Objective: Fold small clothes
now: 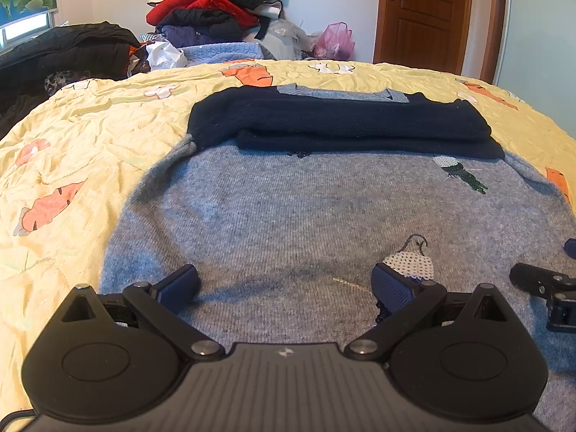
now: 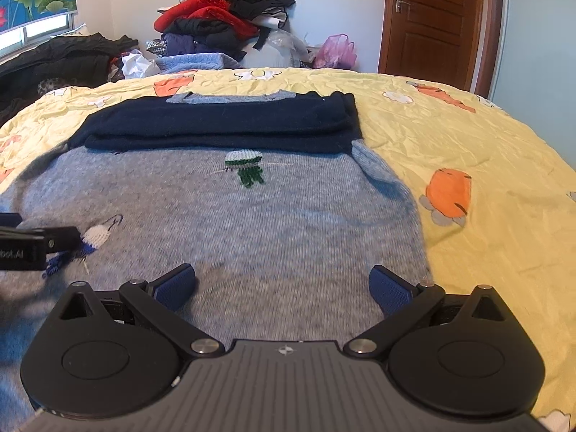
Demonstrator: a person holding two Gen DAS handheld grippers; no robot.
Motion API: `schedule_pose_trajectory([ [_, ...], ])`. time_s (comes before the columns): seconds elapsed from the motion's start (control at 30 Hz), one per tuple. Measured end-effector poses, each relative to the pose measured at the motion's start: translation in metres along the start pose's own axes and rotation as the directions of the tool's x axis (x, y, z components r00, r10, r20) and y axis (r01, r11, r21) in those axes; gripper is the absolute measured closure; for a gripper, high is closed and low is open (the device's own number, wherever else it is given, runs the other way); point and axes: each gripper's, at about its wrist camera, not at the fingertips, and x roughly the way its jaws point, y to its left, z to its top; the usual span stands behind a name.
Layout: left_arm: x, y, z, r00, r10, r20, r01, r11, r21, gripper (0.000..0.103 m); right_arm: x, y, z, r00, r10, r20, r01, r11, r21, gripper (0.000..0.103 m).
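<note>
A small grey knit sweater lies flat on the yellow bedspread, its dark navy sleeves folded across the chest. Sequin jellyfish patches decorate the front. My left gripper hovers low over the near part of the sweater, open wide, with nothing between its blue pads; its right pad sits beside a white jellyfish patch. My right gripper is also open over the sweater's near right part, holding nothing. Each gripper shows at the edge of the other's view.
The yellow bedspread with carrot prints stretches to the right and left of the sweater. A pile of red and dark clothes and a pink bag stand past the far edge. A black coat lies far left. A brown door is behind.
</note>
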Motion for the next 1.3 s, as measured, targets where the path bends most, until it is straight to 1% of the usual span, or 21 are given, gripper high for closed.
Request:
schedule_pose_trajectory([
  [0.17,-0.001,0.000,-0.001,1.000,0.008,-0.001,-0.008,1.000,0.000,0.000,0.000,0.001,-0.001,1.000,-0.002,0.001,0.002,1.000,-0.004,0.000],
  [0.23,-0.005,-0.003,-0.002,1.000,0.027,-0.004,-0.027,1.000,0.012,0.000,-0.001,0.001,-0.001,1.000,-0.001,0.001,0.001,1.000,-0.003,0.000],
  [0.3,-0.014,-0.007,-0.004,0.998,0.063,-0.016,-0.063,0.998,0.014,0.000,-0.001,0.001,-0.001,1.000,0.000,0.001,0.000,1.000,-0.002,0.000],
  [0.33,-0.020,-0.007,-0.006,0.998,0.055,-0.020,-0.054,0.998,0.009,0.000,-0.001,0.001,-0.001,1.000,-0.001,0.001,0.001,1.000,-0.003,0.000],
  [0.4,-0.029,-0.009,-0.013,0.999,0.006,-0.034,-0.006,1.000,0.006,0.000,-0.001,0.001,-0.001,1.000,-0.001,0.001,0.001,1.000,-0.003,0.000],
  [0.47,-0.034,-0.013,-0.023,0.999,-0.001,-0.046,0.002,1.000,0.023,0.000,-0.001,0.001,-0.001,1.000,-0.001,0.002,0.001,1.000,-0.003,0.000],
  [0.53,-0.038,-0.014,-0.033,1.000,-0.003,-0.009,0.003,0.999,0.038,0.000,0.000,0.001,-0.001,1.000,-0.001,0.001,0.001,1.000,-0.003,0.000],
  [0.6,-0.038,-0.011,-0.034,1.000,-0.016,-0.010,0.016,1.000,0.016,0.000,-0.001,0.001,-0.001,1.000,-0.001,0.002,0.001,1.000,-0.003,0.000],
  [0.8,-0.036,-0.014,-0.033,1.000,-0.009,-0.006,0.009,1.000,0.021,0.000,-0.003,0.000,-0.001,1.000,-0.003,-0.004,0.003,1.000,0.001,0.000],
  [1.0,-0.036,-0.013,-0.033,1.000,-0.011,-0.005,0.011,1.000,0.019,0.000,-0.016,0.004,-0.007,0.999,0.000,-0.035,0.000,1.000,-0.004,0.000],
  [1.2,-0.037,-0.013,-0.033,1.000,-0.010,-0.005,0.011,1.000,0.019,0.000,-0.025,0.005,-0.019,1.000,0.016,-0.012,-0.016,1.000,-0.020,0.000],
  [1.23,-0.037,-0.013,-0.033,1.000,-0.007,-0.007,0.008,1.000,0.019,0.000,-0.024,0.005,-0.018,1.000,0.016,-0.013,-0.017,1.000,-0.022,0.000],
  [1.3,-0.044,-0.014,-0.035,1.000,0.023,-0.005,-0.022,0.999,0.023,0.000,-0.026,0.005,-0.016,1.000,0.012,-0.029,-0.012,1.000,-0.025,0.000],
])
